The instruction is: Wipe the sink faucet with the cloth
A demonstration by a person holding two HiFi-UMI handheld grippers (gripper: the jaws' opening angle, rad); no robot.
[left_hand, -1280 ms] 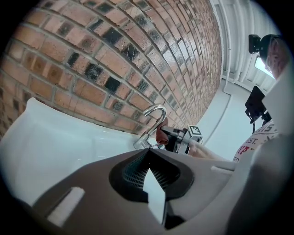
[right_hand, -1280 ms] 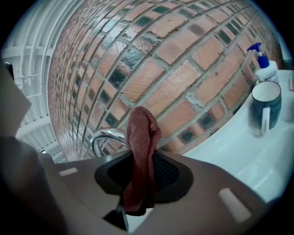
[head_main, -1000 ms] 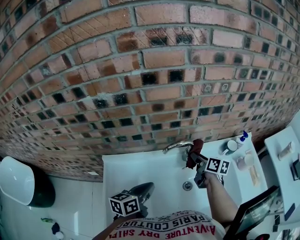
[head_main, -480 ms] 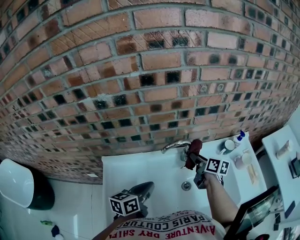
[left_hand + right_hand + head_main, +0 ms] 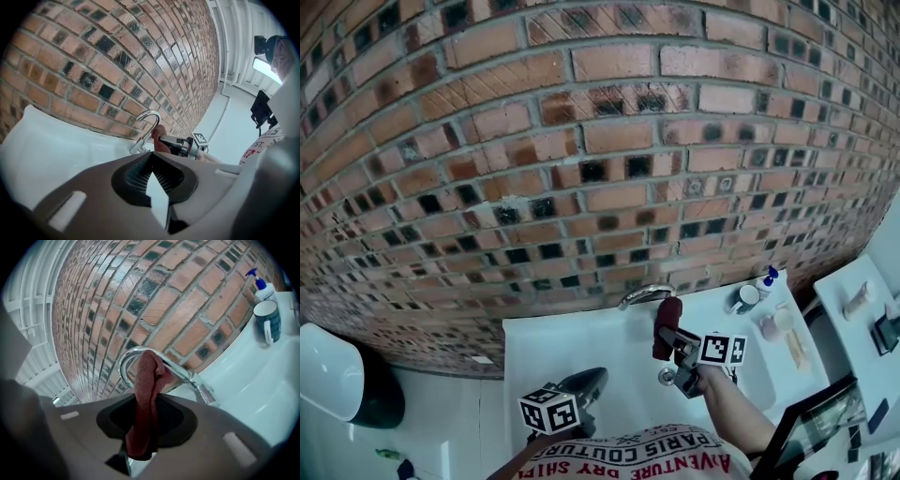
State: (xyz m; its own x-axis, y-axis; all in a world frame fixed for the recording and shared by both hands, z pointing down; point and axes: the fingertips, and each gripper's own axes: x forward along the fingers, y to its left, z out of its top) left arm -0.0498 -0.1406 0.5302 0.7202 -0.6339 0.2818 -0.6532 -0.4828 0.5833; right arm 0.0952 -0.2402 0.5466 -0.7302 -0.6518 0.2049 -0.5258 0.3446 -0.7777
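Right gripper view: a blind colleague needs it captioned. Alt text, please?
The right gripper is shut on a red cloth, its top at the curved chrome faucet before a brick wall. A mug and pump bottle stand on the white sink at right.

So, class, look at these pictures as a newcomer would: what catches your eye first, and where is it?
The red-brown brick wall fills the upper part of the head view, behind the white sink. Next, the dark red cloth, clamped in the right tool, stands up in front of the curved chrome faucet at the sink's back edge.
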